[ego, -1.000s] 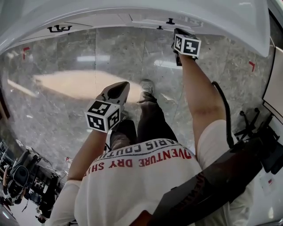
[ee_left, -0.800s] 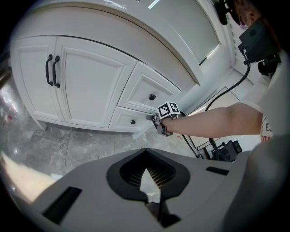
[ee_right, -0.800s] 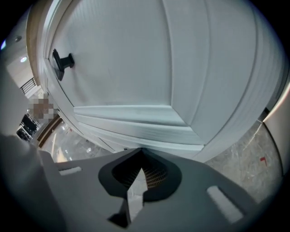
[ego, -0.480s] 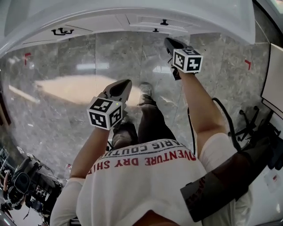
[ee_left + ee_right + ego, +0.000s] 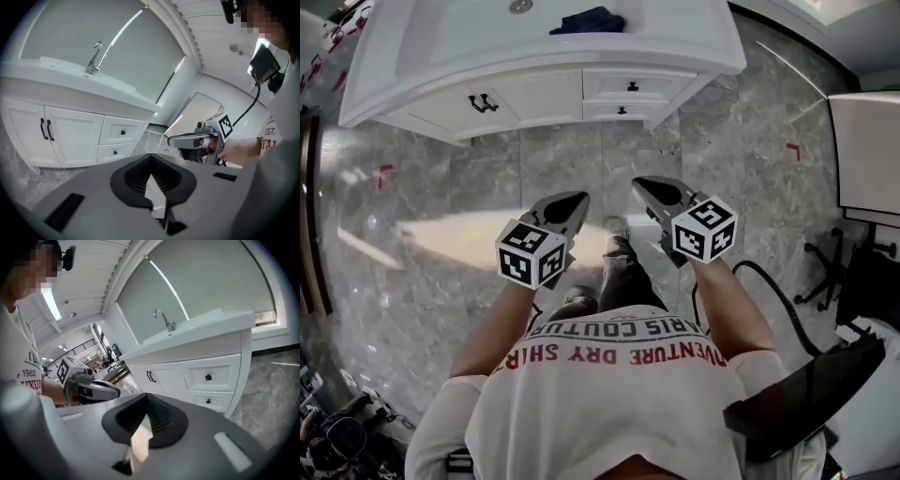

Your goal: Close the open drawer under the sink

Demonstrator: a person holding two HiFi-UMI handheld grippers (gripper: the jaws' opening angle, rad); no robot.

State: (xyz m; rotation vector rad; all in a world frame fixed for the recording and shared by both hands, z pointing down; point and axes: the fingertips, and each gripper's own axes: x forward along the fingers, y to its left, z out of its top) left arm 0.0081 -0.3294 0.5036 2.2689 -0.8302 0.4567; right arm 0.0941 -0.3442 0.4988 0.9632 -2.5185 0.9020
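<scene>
The white vanity (image 5: 422, 89) stands ahead across the marble floor. Its two small drawers, the upper (image 5: 631, 86) and the lower (image 5: 622, 111), both sit flush with the front. They also show in the left gripper view as the upper drawer (image 5: 123, 132) and lower drawer (image 5: 114, 152), and in the right gripper view as the upper drawer (image 5: 208, 377) and lower drawer (image 5: 207, 401). My left gripper (image 5: 572, 200) and right gripper (image 5: 645, 186) hover side by side at waist height, well short of the vanity. Both are shut and hold nothing.
A dark cloth (image 5: 589, 19) lies in the sink basin. Cabinet doors with black handles (image 5: 483, 102) are left of the drawers. A white unit (image 5: 867, 150) and a chair base (image 5: 825, 272) stand at the right. Red tape marks (image 5: 792, 150) dot the floor.
The right gripper, which was up by the drawer fronts, has drawn back level with the left one. The person has stepped back, so the whole vanity now shows.
</scene>
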